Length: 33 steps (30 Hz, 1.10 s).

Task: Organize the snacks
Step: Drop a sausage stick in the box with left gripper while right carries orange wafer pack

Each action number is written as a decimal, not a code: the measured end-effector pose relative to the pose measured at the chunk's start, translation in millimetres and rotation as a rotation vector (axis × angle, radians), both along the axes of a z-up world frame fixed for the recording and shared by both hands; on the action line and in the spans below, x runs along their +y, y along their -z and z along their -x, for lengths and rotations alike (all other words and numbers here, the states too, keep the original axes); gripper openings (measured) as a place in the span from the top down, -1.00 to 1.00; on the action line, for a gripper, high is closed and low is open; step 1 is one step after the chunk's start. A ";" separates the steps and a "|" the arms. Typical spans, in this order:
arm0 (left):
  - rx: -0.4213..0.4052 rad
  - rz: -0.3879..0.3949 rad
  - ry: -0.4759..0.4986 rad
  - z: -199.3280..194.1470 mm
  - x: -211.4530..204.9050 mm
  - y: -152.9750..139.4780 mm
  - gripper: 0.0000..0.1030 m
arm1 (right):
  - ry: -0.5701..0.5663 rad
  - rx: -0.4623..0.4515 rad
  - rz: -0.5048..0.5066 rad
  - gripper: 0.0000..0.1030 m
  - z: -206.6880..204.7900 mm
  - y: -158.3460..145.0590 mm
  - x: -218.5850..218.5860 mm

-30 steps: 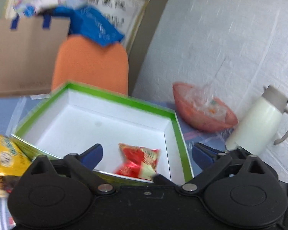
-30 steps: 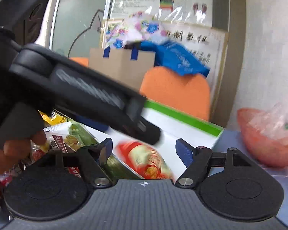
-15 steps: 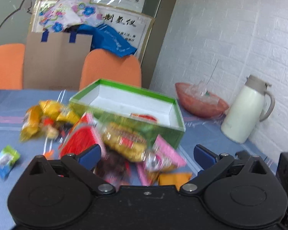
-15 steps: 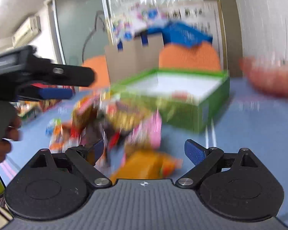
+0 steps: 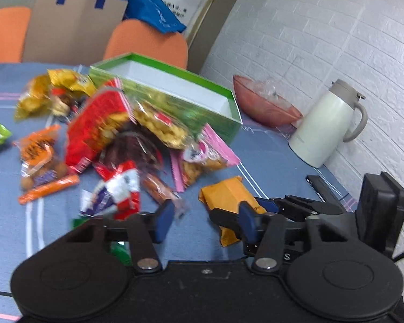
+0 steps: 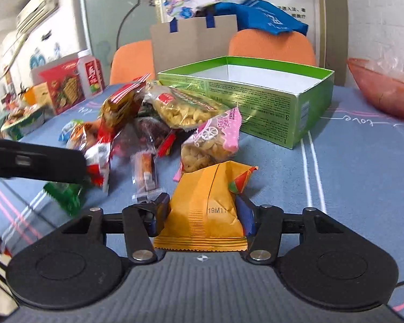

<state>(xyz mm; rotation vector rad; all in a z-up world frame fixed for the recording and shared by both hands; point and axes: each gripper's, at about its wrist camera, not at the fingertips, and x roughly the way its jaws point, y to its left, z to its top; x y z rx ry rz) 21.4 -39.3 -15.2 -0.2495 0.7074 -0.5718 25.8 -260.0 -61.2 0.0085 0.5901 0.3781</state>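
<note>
A pile of snack packets lies on the blue tablecloth in front of an open green box with a white inside. My right gripper is shut on an orange packet at the near edge of the pile; the same packet and the right gripper's fingers show in the left wrist view. My left gripper is open and empty, low over the table beside that packet. It shows as a black bar in the right wrist view.
A white thermos jug and an orange bowl stand at the right by the brick wall. Orange chairs and a cardboard bag are behind the box. A red carton and a bottle stand at the far left.
Both grippers pulled back from the box and came down low in front of the pile. My right gripper closed on the orange packet. My left gripper stayed open.
</note>
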 end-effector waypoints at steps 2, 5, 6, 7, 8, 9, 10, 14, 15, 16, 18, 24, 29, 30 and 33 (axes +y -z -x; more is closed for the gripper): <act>0.014 -0.016 -0.051 -7.8 -8.1 6.9 -0.06 | 0.012 0.002 -0.009 -0.78 4.5 0.5 -7.9; 0.006 -0.069 -0.182 -22.0 -14.1 11.1 -0.16 | 0.036 -0.002 -0.001 -0.79 8.9 -0.3 -12.3; 0.004 -0.086 -0.214 -26.5 -14.6 11.7 -0.18 | 0.042 -0.005 0.004 -0.79 10.0 -0.6 -12.4; 0.001 -0.101 -0.229 -31.2 -15.4 12.3 -0.18 | 0.043 -0.009 0.009 -0.81 10.8 -0.6 -12.1; 0.003 -0.120 -0.232 -36.3 -16.7 13.8 -0.18 | 0.044 -0.012 0.013 -0.81 10.8 -0.4 -10.6; 0.010 -0.137 -0.231 -42.2 -16.4 16.6 -0.18 | 0.045 -0.013 0.015 -0.82 10.5 -0.3 -10.0; 0.017 -0.156 -0.227 -46.2 -17.7 19.2 -0.18 | 0.046 -0.015 0.016 -0.82 9.6 -0.2 -9.3; 0.050 -0.159 -0.185 -48.9 -16.5 26.3 -0.20 | 0.053 -0.017 0.012 -0.82 7.7 0.9 -8.7; 0.046 -0.164 -0.181 -48.5 -16.4 26.6 -0.20 | 0.052 -0.016 0.012 -0.82 7.0 1.2 -8.7; 0.043 -0.170 -0.178 -49.0 -16.9 26.6 -0.21 | 0.053 -0.014 0.013 -0.83 5.7 1.6 -8.4; 0.032 -0.180 -0.175 -50.6 -20.2 27.2 -0.26 | 0.059 -0.013 0.017 -0.85 3.1 2.5 -6.6; 0.031 -0.160 -0.138 -46.6 -17.0 28.1 -0.24 | 0.056 -0.039 0.041 -0.76 4.7 4.7 -5.9; -0.006 -0.103 -0.089 -28.6 -7.8 5.3 -0.24 | 0.059 -0.093 0.026 -0.71 11.0 -15.9 -14.0; -0.022 -0.082 -0.074 -25.9 -6.6 -2.3 -0.24 | 0.060 -0.113 0.017 -0.71 11.8 -22.3 -16.8; -0.079 -0.027 -0.040 -26.5 -7.8 -27.3 -0.24 | 0.077 -0.169 -0.021 -0.72 6.1 -40.7 -26.1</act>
